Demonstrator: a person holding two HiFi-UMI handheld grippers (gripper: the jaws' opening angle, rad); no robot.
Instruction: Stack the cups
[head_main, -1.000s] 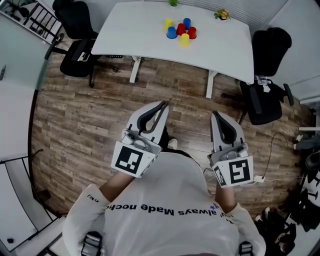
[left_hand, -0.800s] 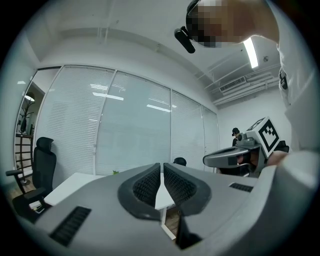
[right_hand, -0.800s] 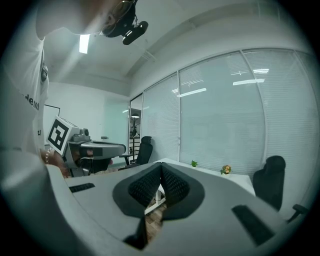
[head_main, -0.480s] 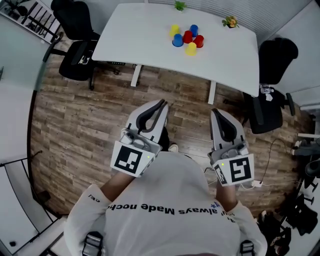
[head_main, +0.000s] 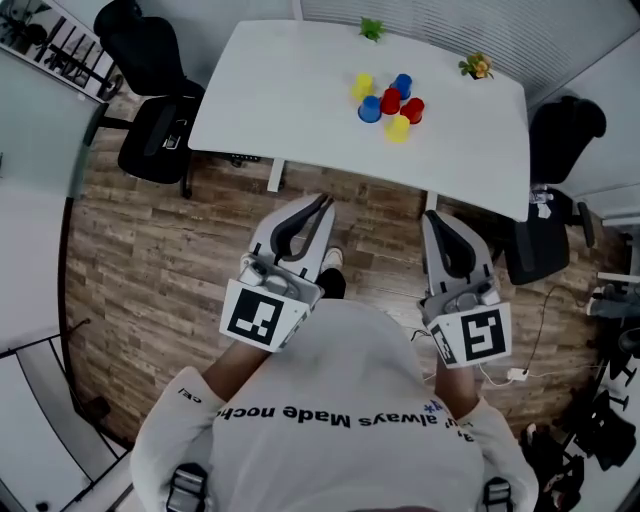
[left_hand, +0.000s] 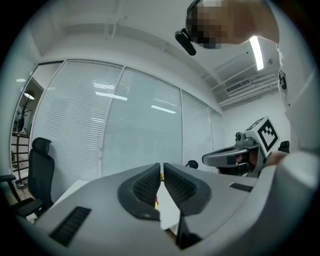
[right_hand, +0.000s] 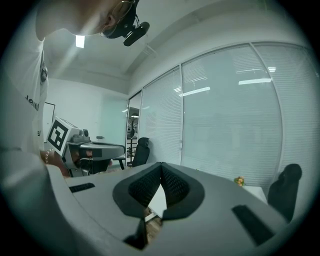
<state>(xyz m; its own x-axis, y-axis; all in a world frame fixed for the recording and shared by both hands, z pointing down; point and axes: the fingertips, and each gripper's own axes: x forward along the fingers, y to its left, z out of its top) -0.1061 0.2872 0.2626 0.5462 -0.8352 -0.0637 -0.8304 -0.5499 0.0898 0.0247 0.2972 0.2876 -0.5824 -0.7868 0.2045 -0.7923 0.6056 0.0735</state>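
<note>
A wood-plank floor (head_main: 150, 250) lies between the person and a white table (head_main: 290, 90) in a glass-walled office. Six small cups (head_main: 390, 100), two yellow, two blue and two red, stand in a tight cluster toward the table's far side, and none appears nested in another. Black office chairs (head_main: 150, 140) flank the table, and two small plants (head_main: 372, 28) sit at its far edge.

The left gripper (head_main: 325, 203) and the right gripper (head_main: 432, 218) are held side by side in front of the person's chest, pointing toward the table. Each has its jaws pressed together on nothing. Both are well short of the table's near edge, and the cups are out of reach.

The step in hand looks like the approach, with stacking not yet begun. To do it well, the person likely needs to stand right against the near edge, since the cups sit deep on the tabletop. The jaws should part before they reach the cluster. Taking an outer cup first, gripped by its wall, would avoid knocking its neighbours. The other gripper could steady the cup that receives it.
</note>
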